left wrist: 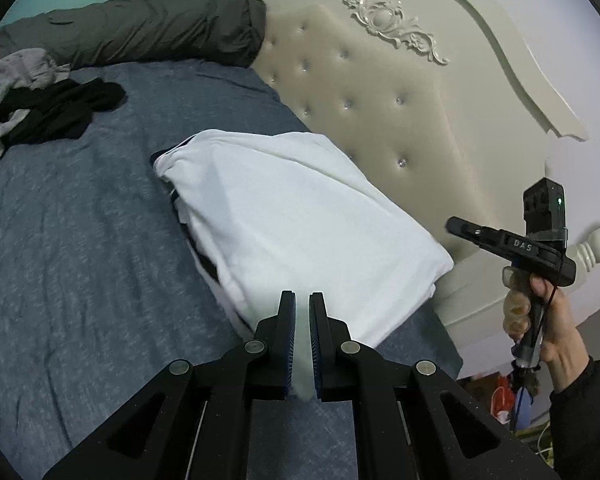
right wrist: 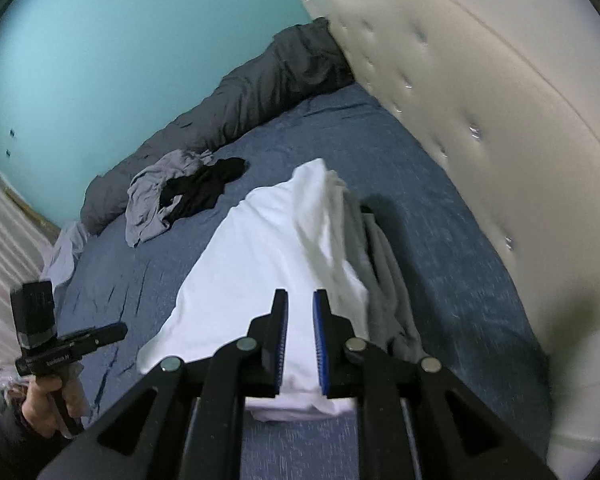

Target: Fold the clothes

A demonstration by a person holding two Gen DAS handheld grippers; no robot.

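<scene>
A folded white garment (left wrist: 300, 216) (right wrist: 260, 260) lies on the blue bed sheet (left wrist: 80, 260) next to the headboard. It rests on top of folded grey clothing (right wrist: 384, 272), with dark layers (left wrist: 204, 256) showing at its edge. My left gripper (left wrist: 302, 300) (right wrist: 120, 330) hovers over the garment's near corner, its jaws a narrow gap apart with nothing pinched. My right gripper (right wrist: 300, 294) (left wrist: 454, 224) hangs above the garment's other end, slightly open and holding nothing. A hand (left wrist: 556, 328) holds its handle.
A loose grey garment (right wrist: 152, 200) and a black one (left wrist: 52, 108) (right wrist: 204, 188) lie crumpled farther along the bed. A dark grey duvet (left wrist: 160, 24) (right wrist: 260, 92) is rolled against the teal wall. The tufted cream headboard (left wrist: 380, 120) (right wrist: 480, 100) borders the bed.
</scene>
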